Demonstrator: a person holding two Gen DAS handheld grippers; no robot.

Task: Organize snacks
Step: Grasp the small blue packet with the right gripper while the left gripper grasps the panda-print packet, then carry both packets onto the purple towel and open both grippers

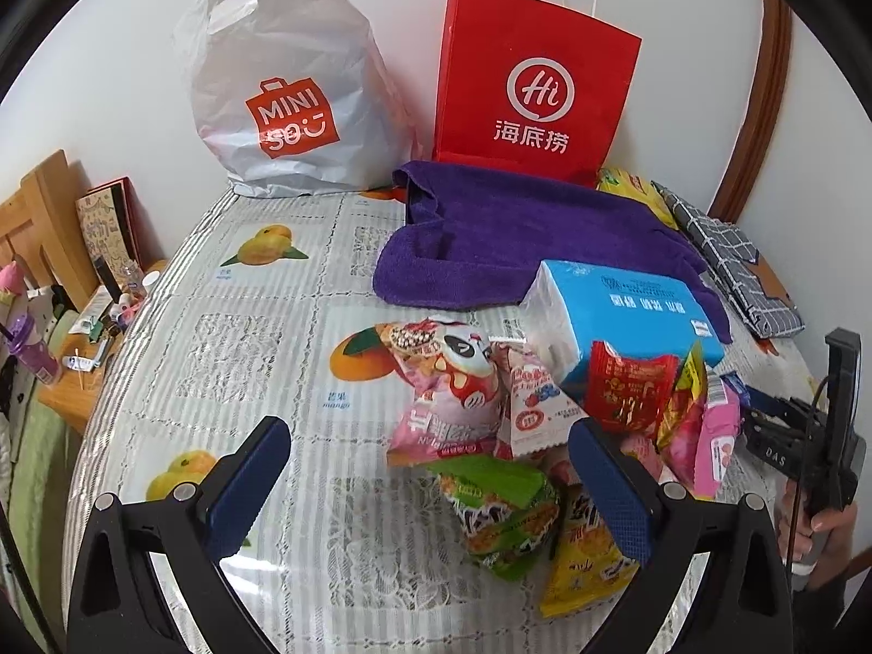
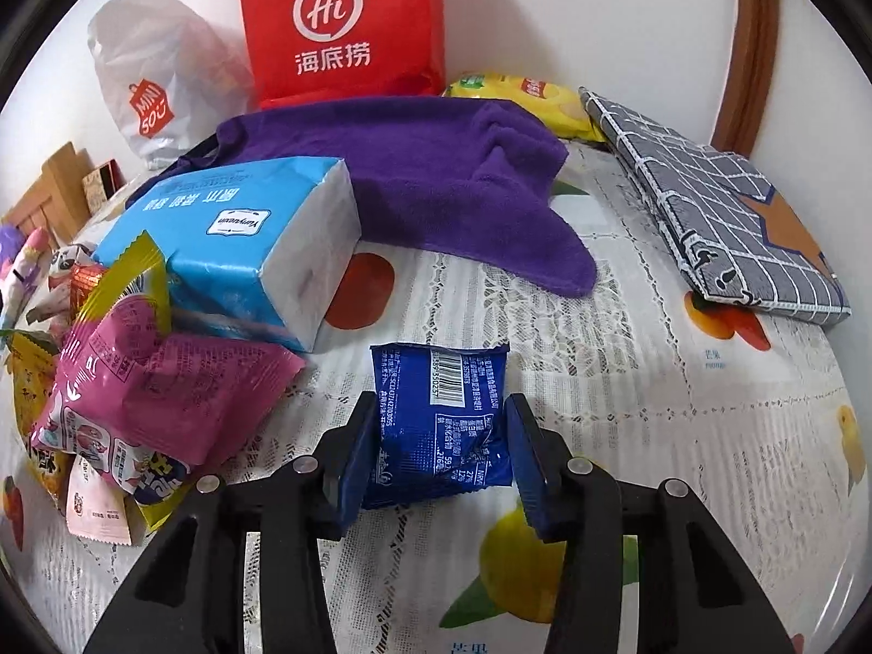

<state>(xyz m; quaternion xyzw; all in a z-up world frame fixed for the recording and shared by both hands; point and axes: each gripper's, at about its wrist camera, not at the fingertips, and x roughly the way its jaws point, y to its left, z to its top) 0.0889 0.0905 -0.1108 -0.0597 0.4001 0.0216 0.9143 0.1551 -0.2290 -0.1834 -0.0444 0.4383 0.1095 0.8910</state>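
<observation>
A pile of snack packets lies on the table: a pink panda packet, a green packet, a yellow packet and a red packet. My left gripper is open, with the green packet between its fingers below. My right gripper has its jaws on both sides of a blue snack packet that lies on the table, touching or nearly touching it. A magenta packet lies to its left. The right gripper also shows in the left wrist view.
A blue tissue pack lies by the pile. A purple towel, a red paper bag, a white plastic bag, a yellow chip bag and a grey checked pouch stand behind. A cluttered nightstand stands at the left.
</observation>
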